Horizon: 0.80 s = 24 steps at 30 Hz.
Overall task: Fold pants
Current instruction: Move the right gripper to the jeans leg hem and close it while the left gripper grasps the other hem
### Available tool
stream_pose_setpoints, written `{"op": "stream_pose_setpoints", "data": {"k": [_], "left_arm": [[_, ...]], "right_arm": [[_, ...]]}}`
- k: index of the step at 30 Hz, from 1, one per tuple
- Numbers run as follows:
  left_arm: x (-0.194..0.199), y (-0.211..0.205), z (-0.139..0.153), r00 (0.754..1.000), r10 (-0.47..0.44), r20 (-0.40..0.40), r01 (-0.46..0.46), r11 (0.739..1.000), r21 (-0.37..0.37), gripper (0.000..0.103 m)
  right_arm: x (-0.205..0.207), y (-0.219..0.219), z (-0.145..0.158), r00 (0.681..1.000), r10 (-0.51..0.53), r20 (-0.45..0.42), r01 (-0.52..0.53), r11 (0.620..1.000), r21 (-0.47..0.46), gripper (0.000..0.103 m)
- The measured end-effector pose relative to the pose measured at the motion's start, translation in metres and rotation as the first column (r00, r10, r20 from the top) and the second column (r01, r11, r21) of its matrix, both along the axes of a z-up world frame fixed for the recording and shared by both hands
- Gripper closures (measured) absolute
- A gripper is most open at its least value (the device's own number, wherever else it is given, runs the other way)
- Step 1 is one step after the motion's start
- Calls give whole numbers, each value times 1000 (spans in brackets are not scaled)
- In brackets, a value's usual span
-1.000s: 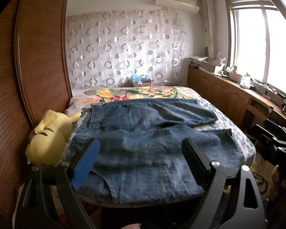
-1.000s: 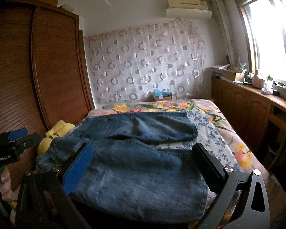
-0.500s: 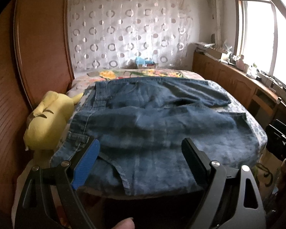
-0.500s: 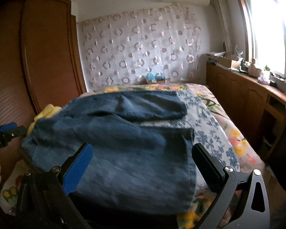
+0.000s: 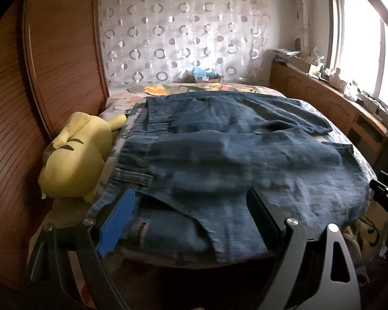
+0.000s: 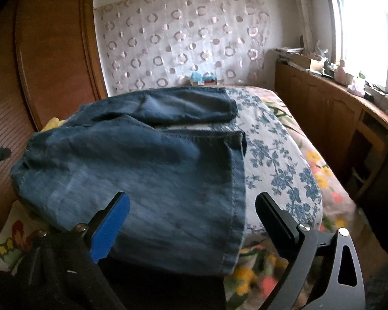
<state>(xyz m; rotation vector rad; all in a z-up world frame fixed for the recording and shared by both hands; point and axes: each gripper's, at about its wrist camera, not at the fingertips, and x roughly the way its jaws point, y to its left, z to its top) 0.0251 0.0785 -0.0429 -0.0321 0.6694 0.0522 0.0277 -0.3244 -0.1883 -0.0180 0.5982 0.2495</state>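
Blue denim pants (image 5: pixel 219 160) lie spread across the bed, waistband to the left, two legs running right. My left gripper (image 5: pixel 191 219) is open and empty, low over the near waistband corner and belt loop (image 5: pixel 132 175). In the right wrist view the pants (image 6: pixel 147 170) show the near leg's hem (image 6: pixel 235 196) hanging toward the front edge. My right gripper (image 6: pixel 191 211) is open and empty, just above the near leg's hem end. The far leg (image 6: pixel 183 106) lies flat behind.
A yellow plush toy (image 5: pixel 75 157) lies left of the waistband against the wooden wardrobe (image 5: pixel 38 77). The floral bedsheet (image 6: pixel 279 160) is bare right of the legs. Wooden cabinets (image 6: pixel 323 111) run along the right wall under the window. A curtain (image 5: pixel 178 33) hangs behind.
Both grippers have moved forward and down toward the pants, the left toward the waistband corner, the right toward the near leg's hem. Both stay open. The pants have not moved.
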Motion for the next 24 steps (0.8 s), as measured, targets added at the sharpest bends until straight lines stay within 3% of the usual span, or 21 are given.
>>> {"op": "stream_pose_setpoints", "data": {"k": [6, 12, 20, 24], "left_arm": [[-1, 33, -8, 999, 31, -12, -31, 1000, -2, 15], [-1, 57, -28, 996, 79, -46, -79, 997, 6, 18], [2, 90, -59, 983, 148, -113, -149, 989, -6, 34], [7, 101, -72, 975, 172, -143, -177, 984, -23, 36]], "right_arm": [[-1, -6, -2, 999, 3, -37, -4, 1000, -9, 18], [-3, -6, -7, 999, -4, -48, 3, 1000, -19, 19], [-6, -12, -9, 998, -15, -58, 14, 1000, -16, 20], [-6, -10, -6, 998, -12, -59, 10, 1000, -22, 20]]}}
